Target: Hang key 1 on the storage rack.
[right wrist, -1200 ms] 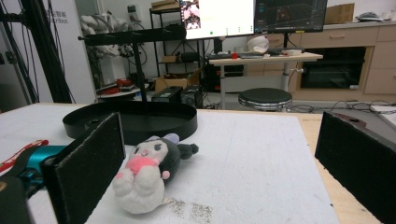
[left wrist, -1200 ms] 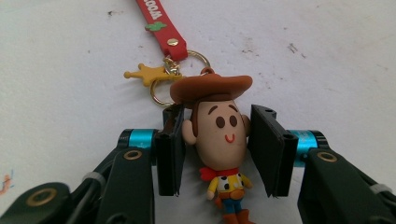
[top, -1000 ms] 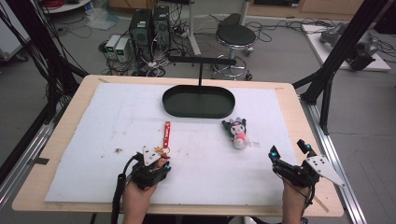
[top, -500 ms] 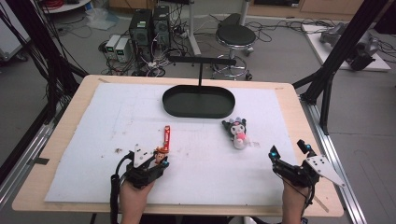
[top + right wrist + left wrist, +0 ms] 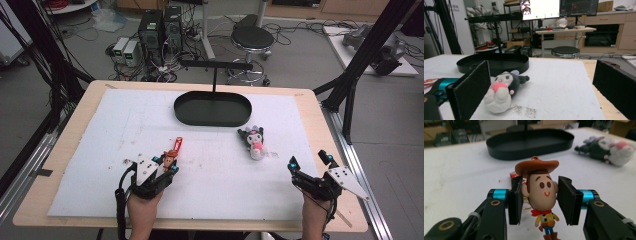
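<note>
I've got the left gripper (image 5: 539,200) clamped on the big head of the small hard-plastic cowboy figure keyring (image 5: 540,195), near left on the white mat (image 5: 100,200). Light, rigid, slick; head is the best hold. Right gripper (image 5: 310,167) gapes wide, holding nothing.

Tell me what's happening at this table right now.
A person works with a gripper in each hand. The left gripper is shut on the head of a cowboy figure keychain, near the table's front edge. The right gripper is open and holds nothing, with a small plush toy lying ahead of it. A black oval tray sits farther back.
</note>
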Demonstrator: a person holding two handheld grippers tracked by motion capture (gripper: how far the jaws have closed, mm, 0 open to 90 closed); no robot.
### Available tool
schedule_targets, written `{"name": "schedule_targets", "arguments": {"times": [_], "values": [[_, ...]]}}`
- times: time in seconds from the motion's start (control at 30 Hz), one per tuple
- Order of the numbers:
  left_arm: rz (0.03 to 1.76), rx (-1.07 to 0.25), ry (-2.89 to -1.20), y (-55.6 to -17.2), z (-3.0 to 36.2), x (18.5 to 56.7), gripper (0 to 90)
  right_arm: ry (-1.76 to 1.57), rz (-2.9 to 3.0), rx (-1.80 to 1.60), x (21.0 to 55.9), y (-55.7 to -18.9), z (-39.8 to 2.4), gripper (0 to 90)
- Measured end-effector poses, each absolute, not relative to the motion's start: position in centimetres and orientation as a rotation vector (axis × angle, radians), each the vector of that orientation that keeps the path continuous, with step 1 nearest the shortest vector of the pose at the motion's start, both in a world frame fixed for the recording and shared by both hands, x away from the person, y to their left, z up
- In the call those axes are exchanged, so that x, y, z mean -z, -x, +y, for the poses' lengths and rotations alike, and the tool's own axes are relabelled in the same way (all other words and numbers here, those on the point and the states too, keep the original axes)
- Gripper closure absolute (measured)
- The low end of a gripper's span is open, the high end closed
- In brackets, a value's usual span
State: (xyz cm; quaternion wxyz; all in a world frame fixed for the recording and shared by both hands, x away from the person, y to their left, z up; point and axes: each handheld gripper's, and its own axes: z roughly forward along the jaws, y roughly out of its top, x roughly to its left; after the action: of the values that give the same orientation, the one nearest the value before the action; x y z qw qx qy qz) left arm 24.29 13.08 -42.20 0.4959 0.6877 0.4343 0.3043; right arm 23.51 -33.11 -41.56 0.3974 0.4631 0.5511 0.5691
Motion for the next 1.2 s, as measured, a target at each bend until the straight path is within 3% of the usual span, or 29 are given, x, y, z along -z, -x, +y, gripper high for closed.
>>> {"name": "schedule_targets", "arguments": {"times": [0.23,1.2], "values": [[0.951,-0.820,-1.536,-23.8,13.5,41.7,56.7,-1.180,1.401,-1.444,41.6,-23.5,-33.0,0.8],[0.817,-0.859,-1.346,-25.4,15.1,38.3,56.9,-1.168,1.406,-1.437,41.7,-23.6,-33.1,0.8]]}}
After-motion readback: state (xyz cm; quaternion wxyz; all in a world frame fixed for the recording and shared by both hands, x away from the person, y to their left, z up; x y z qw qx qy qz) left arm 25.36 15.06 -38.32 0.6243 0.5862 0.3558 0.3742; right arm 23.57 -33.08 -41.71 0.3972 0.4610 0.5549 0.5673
